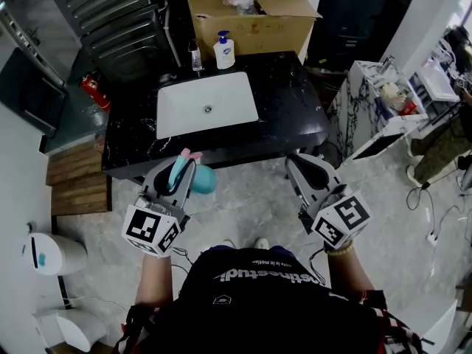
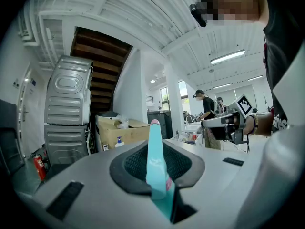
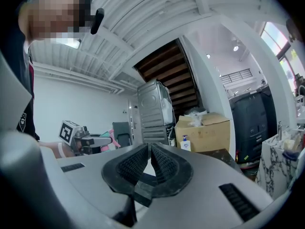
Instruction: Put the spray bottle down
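A teal spray bottle (image 1: 200, 178) with a pink tip is clamped in my left gripper (image 1: 181, 169), held level in front of the black counter's front edge, over the floor. In the left gripper view its slim teal neck (image 2: 156, 159) stands upright between the pads, with the pink tip on top. My right gripper (image 1: 302, 165) is held level on the right side before the counter, shut with nothing between its black pads (image 3: 164, 166). Each gripper appears in the other's view: the left gripper (image 3: 90, 140) with the bottle, and the right gripper (image 2: 215, 123).
A black marble counter (image 1: 295, 105) with a white sink (image 1: 206, 103) lies ahead. A soap pump bottle (image 1: 223, 50) and a small dark bottle (image 1: 195, 56) stand at its back, before a cardboard box (image 1: 251, 9). A white marbled cabinet (image 1: 369, 116) stands to the right and a red extinguisher (image 1: 96, 91) to the left.
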The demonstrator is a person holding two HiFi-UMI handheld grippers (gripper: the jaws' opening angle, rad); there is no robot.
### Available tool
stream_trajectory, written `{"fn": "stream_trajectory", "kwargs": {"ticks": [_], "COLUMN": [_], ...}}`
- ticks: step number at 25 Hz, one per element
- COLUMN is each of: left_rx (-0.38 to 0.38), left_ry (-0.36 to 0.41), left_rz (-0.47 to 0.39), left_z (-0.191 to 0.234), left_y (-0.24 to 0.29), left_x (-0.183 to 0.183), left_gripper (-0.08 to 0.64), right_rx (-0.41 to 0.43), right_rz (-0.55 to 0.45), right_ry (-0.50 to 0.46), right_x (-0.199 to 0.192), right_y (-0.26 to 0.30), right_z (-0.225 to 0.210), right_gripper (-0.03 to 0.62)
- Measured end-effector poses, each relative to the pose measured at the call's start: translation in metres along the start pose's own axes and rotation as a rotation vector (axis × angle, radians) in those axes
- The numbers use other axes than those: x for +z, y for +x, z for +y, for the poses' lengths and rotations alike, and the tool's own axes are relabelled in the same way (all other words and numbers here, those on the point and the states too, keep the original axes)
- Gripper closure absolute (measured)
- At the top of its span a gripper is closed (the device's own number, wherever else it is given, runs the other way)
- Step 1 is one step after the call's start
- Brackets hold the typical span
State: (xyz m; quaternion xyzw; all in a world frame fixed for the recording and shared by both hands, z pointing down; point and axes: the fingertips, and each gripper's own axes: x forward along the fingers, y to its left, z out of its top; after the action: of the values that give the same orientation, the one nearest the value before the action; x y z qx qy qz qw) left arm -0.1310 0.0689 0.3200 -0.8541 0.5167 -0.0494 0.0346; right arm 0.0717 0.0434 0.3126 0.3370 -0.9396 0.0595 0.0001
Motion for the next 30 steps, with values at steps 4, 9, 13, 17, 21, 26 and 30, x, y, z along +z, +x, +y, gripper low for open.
{"fn": "stream_trajectory", "kwargs": {"ticks": [4,9,13,17,21,26,30], "left_rx": [0.009,0.034,0.025,0.025,-0.003,-0.032,-0.058], "left_ry": [0.011,0.023,0.028,0.026,0.012,-0.003,0.003], "left_rz": [0.007,0.016,0.027,0.027,0.031,0.017,0.004], "left_z": [-0.012,-0.025,-0.024,-0.01,0.015,0.067,0.114], "left_y": [0.013,0.026,0.042,0.063,0.092,0.135,0.169], "left_x": [0.003,0.006,0.003,-0.003,-0.02,-0.028,-0.026], "left_gripper": [0.489,0.489,0.489,0.489,0.489,0.489,0.489], "right_rx": [0.017,0.036,0.037,0.035,0.021,-0.008,-0.028], "right_rz": [-0.004,-0.006,0.005,0.027,0.039,0.04,0.035], "right_ry": [0.007,0.018,0.038,0.043,0.038,0.021,0.003], "right_x": [0.0,-0.004,-0.012,-0.02,-0.024,-0.015,-0.002], "right_y": [-0.008,-0.016,-0.008,0.013,0.043,0.103,0.155], "right_z": [-0.014,-0.032,-0.046,-0.059,-0.075,-0.103,-0.118], "right_gripper": [0.541,0.541,0.541,0.541,0.541,0.541,0.541]}}
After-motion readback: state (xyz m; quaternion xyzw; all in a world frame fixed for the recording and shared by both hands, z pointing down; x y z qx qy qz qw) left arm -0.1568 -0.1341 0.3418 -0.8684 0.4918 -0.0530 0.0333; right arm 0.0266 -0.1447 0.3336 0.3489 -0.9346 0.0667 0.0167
